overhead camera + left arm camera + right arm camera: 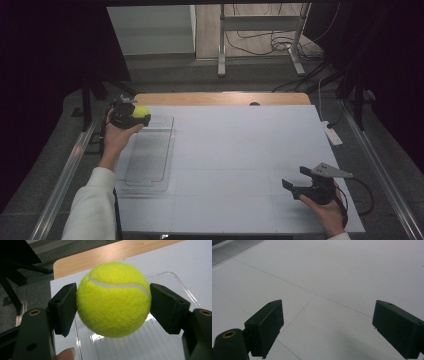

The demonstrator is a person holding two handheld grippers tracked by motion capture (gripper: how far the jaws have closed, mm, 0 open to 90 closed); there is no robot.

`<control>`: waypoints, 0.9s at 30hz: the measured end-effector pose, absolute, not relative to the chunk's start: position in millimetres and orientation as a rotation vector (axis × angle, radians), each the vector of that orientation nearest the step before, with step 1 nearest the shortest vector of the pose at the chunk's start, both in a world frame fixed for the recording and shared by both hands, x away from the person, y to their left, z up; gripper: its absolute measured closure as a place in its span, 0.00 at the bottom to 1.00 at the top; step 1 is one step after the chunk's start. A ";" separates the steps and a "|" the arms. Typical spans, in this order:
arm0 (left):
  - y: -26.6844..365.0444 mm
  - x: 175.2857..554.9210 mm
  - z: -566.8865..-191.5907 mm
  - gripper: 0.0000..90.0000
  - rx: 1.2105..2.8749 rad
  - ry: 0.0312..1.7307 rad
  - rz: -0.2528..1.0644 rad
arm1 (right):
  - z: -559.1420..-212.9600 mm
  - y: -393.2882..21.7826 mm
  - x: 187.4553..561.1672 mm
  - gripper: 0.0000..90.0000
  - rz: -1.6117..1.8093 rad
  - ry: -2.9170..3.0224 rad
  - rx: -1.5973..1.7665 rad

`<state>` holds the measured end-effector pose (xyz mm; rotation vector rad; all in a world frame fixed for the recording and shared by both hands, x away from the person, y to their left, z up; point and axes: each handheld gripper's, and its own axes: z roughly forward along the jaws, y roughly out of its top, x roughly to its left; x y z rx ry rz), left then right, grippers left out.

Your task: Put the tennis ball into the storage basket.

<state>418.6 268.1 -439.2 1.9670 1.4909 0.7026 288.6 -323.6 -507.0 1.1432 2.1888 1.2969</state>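
While we pinch the tennis ball (113,300) in the left hand-held gripper (131,116) above the clear tray's (150,172) far end, the right hand-held gripper (295,186) rests spread on the table (240,150).

A recording lab or studio, not a home.

A white gridded table top (240,150) stands between black curtains (45,75) on a grey carpet floor, with aluminium rails (65,175), a metal stand frame (260,35) and loose black cables (265,42) behind.
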 end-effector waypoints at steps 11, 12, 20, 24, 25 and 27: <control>268.4 420.2 -446.0 0.30 1.983 1.508 0.680 | -506.5 -323.7 288.0 0.11 1.301 2.187 1.141; 268.6 420.5 -447.2 0.30 1.984 1.511 0.675 | -506.4 -323.7 288.0 0.11 1.301 2.187 1.141; 271.5 421.6 -454.2 0.30 1.995 1.529 0.659 | -506.7 -323.4 288.2 0.11 1.296 2.188 1.140; 272.0 422.1 -456.1 0.30 2.001 1.537 0.656 | -506.7 -323.4 288.1 0.11 1.296 2.187 1.141; 272.2 422.3 -456.6 0.30 2.002 1.539 0.653 | -506.7 -323.4 288.1 0.11 1.297 2.187 1.143; 272.1 422.9 -458.1 0.30 2.007 1.543 0.649 | -506.7 -323.4 288.1 0.11 1.295 2.188 1.141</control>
